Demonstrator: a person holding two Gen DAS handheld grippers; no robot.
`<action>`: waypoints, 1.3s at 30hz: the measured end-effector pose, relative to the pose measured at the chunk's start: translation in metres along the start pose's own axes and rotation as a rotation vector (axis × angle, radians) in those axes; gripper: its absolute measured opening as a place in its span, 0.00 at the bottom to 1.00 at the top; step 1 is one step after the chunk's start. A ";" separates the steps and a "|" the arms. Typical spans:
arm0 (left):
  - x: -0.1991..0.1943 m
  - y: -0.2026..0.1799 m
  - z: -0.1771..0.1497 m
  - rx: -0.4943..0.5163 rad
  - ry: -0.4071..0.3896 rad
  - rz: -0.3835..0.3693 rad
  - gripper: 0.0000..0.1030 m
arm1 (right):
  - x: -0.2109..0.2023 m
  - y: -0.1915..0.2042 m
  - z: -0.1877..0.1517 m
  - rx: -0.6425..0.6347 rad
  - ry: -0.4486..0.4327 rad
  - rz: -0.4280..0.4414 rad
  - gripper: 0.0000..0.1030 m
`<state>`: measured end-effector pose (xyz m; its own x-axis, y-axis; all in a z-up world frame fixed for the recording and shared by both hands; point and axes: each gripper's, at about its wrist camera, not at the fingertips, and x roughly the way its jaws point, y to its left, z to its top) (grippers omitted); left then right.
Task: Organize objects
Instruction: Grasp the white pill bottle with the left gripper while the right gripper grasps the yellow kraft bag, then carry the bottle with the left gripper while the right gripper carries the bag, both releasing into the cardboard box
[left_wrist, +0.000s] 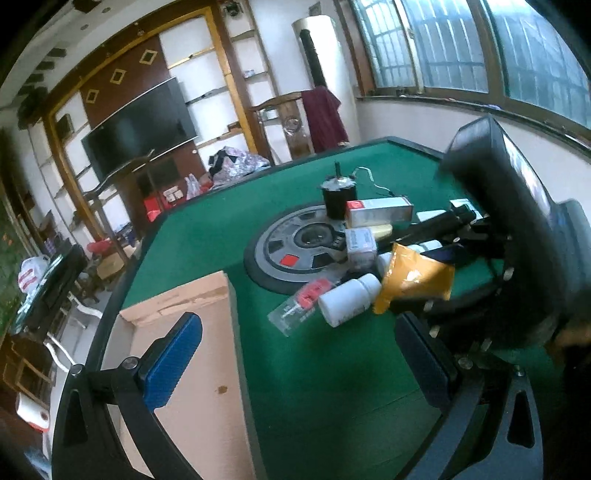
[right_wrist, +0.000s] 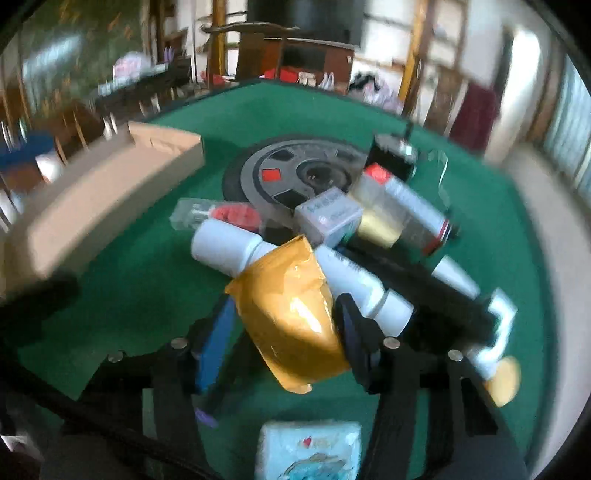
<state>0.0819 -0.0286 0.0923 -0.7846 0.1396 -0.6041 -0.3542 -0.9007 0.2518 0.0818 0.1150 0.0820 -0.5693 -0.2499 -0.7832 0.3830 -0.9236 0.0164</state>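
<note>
A pile of small objects lies on the green table (left_wrist: 314, 369): a white bottle (left_wrist: 349, 301), a clear packet with a red label (left_wrist: 299, 304), a grey carton (left_wrist: 360, 243), a long silver box (left_wrist: 380, 211) and a black cylinder (left_wrist: 338, 199). My right gripper (right_wrist: 286, 328) is shut on a yellow pouch (right_wrist: 291, 310), held just above the table; the pouch also shows in the left wrist view (left_wrist: 413, 277). My left gripper (left_wrist: 295, 350) is open and empty over the table beside an open cardboard box (left_wrist: 192, 332).
A round grey disc (left_wrist: 295, 251) is set in the table's middle. A pale blue tissue pack (right_wrist: 308, 450) lies near the front edge under my right gripper. A long black object (right_wrist: 424, 284) and a second white bottle (right_wrist: 364, 291) lie right of the pouch. Chairs and shelves stand beyond the table.
</note>
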 end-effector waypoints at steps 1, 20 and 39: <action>0.001 -0.003 0.001 0.010 0.001 -0.011 0.99 | -0.003 -0.011 -0.002 0.057 -0.001 0.055 0.39; 0.114 -0.038 0.037 0.210 0.232 -0.272 0.38 | -0.039 -0.086 -0.036 0.411 -0.150 0.262 0.37; 0.093 -0.043 0.013 0.120 0.276 -0.269 0.30 | -0.007 -0.080 -0.034 0.414 -0.052 0.261 0.45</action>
<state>0.0176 0.0282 0.0355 -0.4956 0.2334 -0.8366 -0.5979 -0.7903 0.1337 0.0805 0.2003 0.0650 -0.5327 -0.4929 -0.6879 0.2022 -0.8634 0.4621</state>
